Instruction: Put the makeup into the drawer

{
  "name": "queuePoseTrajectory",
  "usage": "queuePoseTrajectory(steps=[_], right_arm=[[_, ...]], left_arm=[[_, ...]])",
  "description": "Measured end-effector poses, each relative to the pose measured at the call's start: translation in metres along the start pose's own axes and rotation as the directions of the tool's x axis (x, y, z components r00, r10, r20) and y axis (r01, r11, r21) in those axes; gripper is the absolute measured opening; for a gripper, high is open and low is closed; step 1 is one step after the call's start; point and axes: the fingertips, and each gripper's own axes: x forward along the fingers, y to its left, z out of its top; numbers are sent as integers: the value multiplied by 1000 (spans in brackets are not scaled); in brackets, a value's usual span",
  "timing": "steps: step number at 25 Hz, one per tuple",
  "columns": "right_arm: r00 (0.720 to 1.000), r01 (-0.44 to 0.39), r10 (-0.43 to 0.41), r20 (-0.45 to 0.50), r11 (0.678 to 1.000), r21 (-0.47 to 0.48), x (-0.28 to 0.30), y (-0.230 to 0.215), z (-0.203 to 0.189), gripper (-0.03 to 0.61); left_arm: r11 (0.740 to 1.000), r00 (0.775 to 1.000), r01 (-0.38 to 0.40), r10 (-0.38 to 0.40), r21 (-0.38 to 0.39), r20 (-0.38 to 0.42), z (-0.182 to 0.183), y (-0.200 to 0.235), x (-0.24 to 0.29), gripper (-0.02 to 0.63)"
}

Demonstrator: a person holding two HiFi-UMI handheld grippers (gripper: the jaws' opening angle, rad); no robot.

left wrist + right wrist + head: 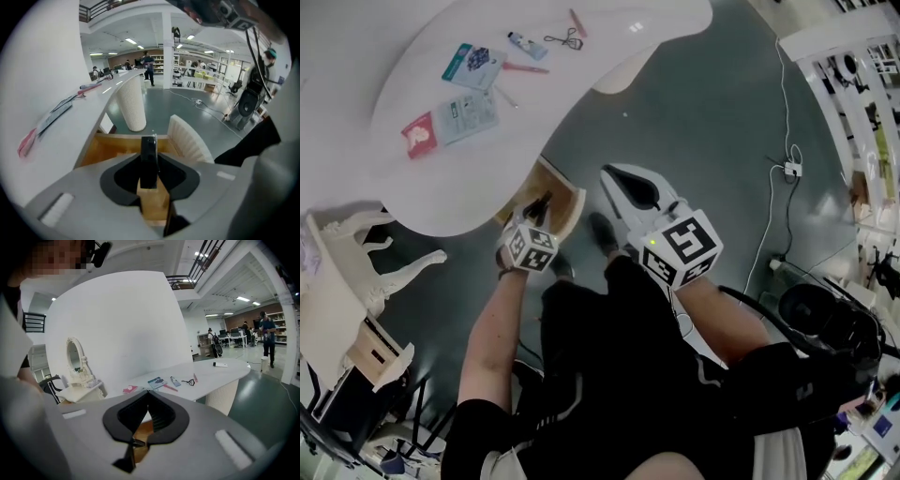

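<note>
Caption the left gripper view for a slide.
Left tongs hold a slim black makeup item at the open wooden drawer.

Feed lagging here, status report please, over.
Left gripper shut on black tube. Right gripper shut, empty. Drawer open under tube, nothing blocking in view.

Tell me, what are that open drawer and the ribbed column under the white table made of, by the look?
The drawer looks like wood or wood veneer: honey-brown with a soft sheen, unpainted. The ribbed column is white and matte with fine vertical flutes; whether painted wood, plastic or plaster I cannot tell. The table top is smooth glossy white and mirrors the ceiling lights.
</note>
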Motion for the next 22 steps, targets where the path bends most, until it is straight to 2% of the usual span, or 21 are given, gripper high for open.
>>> queuePoseTrajectory(steps=[3, 8, 11, 16, 22], right_arm=[[1000, 20, -20, -7, 1000, 6, -2, -6, -5, 2], [999, 18, -17, -34, 1000, 14, 4, -10, -18, 2], [999, 16, -15, -47, 1000, 19, 6, -10, -24, 2], [996, 33, -32, -79, 999, 18, 8, -17, -37, 2], [993, 69, -67, -93, 997, 18, 6, -27, -44, 2]], left_arm=[[999, 999, 8, -7, 35, -49, -14, -3, 18, 94], [999, 993, 22, -25, -25, -117, -31, 2, 38, 94], [999, 987, 43, -47, -33, -153, -37, 0, 48, 94], [998, 968, 65, -57, 24, -245, -50, 2, 74, 94], [994, 955, 105, -91, 35, -281, -64, 1, 93, 94]])
